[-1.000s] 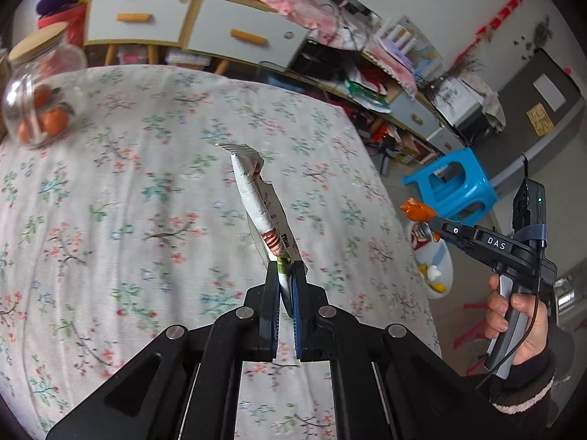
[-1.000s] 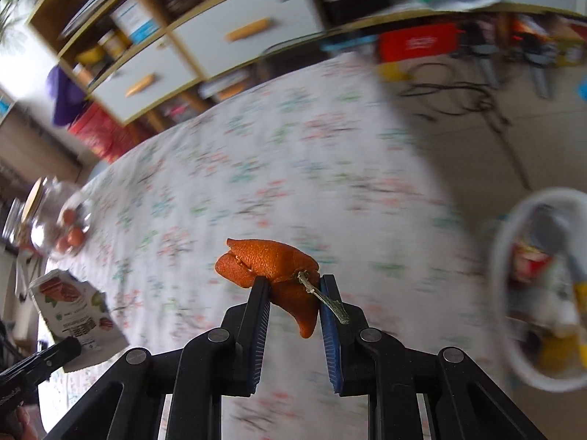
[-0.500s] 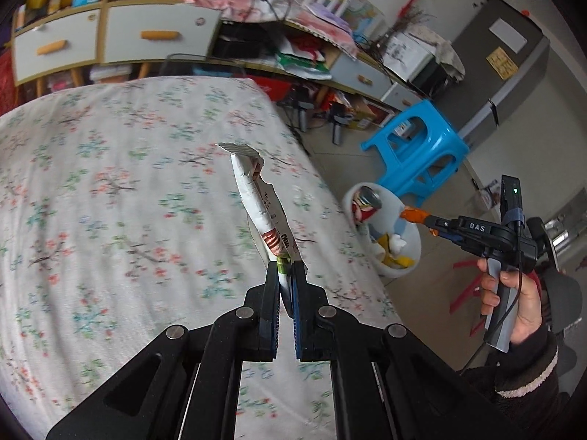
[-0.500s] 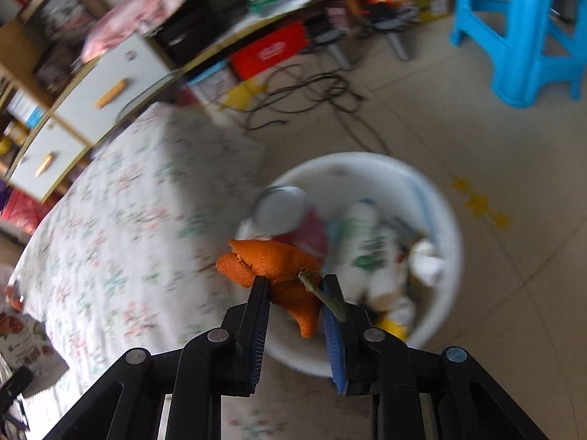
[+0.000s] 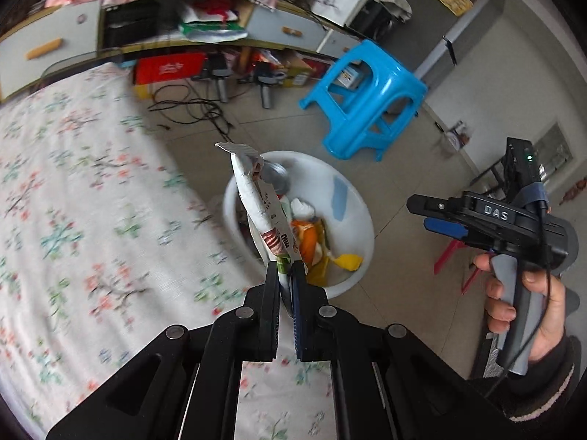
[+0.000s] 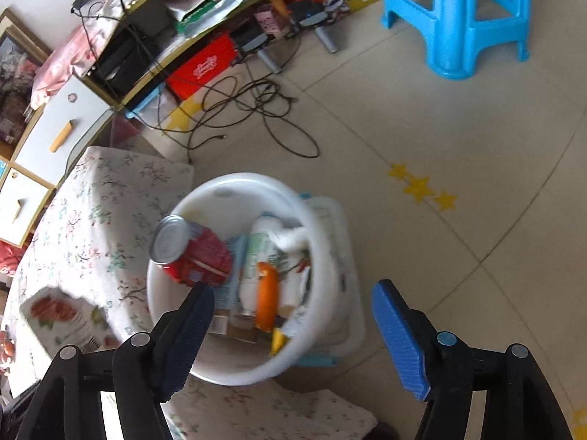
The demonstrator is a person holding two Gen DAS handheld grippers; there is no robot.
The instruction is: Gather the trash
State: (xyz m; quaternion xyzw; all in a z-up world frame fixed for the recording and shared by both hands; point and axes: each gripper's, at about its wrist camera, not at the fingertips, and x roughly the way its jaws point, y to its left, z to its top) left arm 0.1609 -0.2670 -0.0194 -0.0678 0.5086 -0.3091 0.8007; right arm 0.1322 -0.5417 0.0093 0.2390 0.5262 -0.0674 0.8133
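My left gripper (image 5: 285,275) is shut on a flattened white carton (image 5: 256,201) and holds it upright over the near rim of the white trash bin (image 5: 352,201). My right gripper (image 6: 293,330) is open and empty above the same bin (image 6: 319,256); it also shows in the left wrist view (image 5: 436,216). An orange peel (image 6: 266,300) lies in the bin among a red can (image 6: 190,253) and a white bottle (image 6: 256,253). The carton also shows in the right wrist view (image 6: 66,319).
The bin stands on the tiled floor beside the flowered tablecloth's edge (image 5: 91,220). A blue stool (image 5: 367,99) stands behind it. Cables (image 6: 256,106) lie on the floor before a cluttered low shelf (image 6: 183,36).
My right gripper has opened and let go of the orange peel, which now lies in the bin. My left gripper has swung the carton from over the table toward the bin.
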